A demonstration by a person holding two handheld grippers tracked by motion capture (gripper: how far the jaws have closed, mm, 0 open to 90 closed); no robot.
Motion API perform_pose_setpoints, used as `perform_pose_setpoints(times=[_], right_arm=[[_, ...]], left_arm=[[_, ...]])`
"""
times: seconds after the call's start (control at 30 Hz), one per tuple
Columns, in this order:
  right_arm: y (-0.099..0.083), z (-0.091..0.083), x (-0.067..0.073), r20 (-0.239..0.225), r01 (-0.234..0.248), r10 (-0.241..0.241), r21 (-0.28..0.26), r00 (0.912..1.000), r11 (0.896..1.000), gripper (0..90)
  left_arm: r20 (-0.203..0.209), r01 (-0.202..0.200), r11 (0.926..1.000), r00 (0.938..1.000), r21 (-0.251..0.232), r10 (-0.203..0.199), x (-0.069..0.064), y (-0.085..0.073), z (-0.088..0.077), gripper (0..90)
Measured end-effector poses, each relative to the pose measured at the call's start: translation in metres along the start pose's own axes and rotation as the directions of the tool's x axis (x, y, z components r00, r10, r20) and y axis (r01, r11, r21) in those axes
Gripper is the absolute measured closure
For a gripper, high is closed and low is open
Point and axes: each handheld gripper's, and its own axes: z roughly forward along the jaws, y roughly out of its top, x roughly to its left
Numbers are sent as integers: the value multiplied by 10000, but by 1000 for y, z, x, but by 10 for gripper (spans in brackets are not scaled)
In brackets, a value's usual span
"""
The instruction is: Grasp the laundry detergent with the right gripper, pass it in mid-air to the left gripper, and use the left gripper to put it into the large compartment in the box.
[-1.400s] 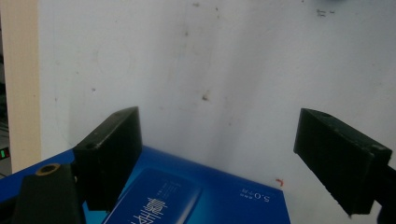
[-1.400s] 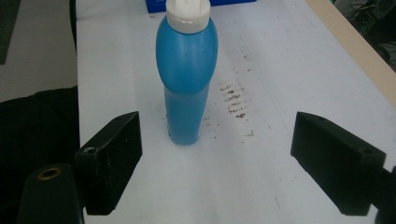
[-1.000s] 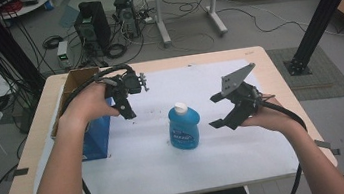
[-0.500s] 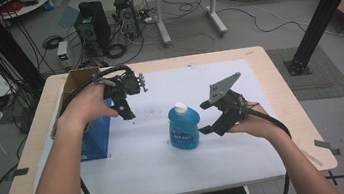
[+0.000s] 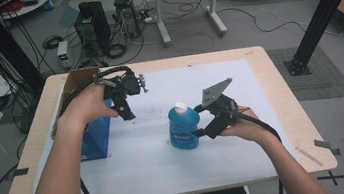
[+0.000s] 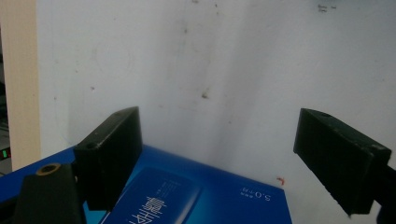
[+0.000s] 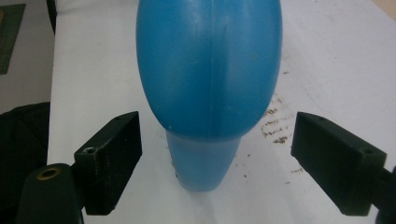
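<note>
Since the earlier pictures my right hand-held gripper (image 5: 199,133) has slid in from the right toward the blue bottle (image 5: 184,127), and its jaws now stand wide apart on either side of the bottle's lower body without touching it, as far as I can tell from the right gripper view. That bottle stands upright near the middle of the white sheet (image 5: 260,95) on the tabletop (image 5: 289,81); it is translucent blue plastic with a white cap (image 5: 180,108) and a label whose print is too small for me to read. In the right gripper view the blue bottle (image 7: 209,70) bulges close to the lens, a moulding seam runs down its middle, and its top is cut off by the frame. My left hand-held gripper (image 5: 127,114) hovers over the left part of the sheet, jaws apart and holding nothing. Below it, in the left gripper view, lies a blue box (image 6: 196,196), partly covered by the near jaw and cut by the lower edge; its white lettering appears upside down and I cannot read it. From above, the blue box (image 5: 95,137) is half hidden under my left forearm.
</note>
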Motion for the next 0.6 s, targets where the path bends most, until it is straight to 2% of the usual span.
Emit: perform_pose_setpoints(times=[0.37,0.6], right_arm=[[2,14,4,50,204,-204,-41,9998,9998,191],[4,22,4,39,95,-94,-103,9999,9999,210]], left_arm=[[-14,19,10000,10000,67,-19,1,-1,1,164],[-4,8,10000,10000,54,-8,1,-1,1,163]])
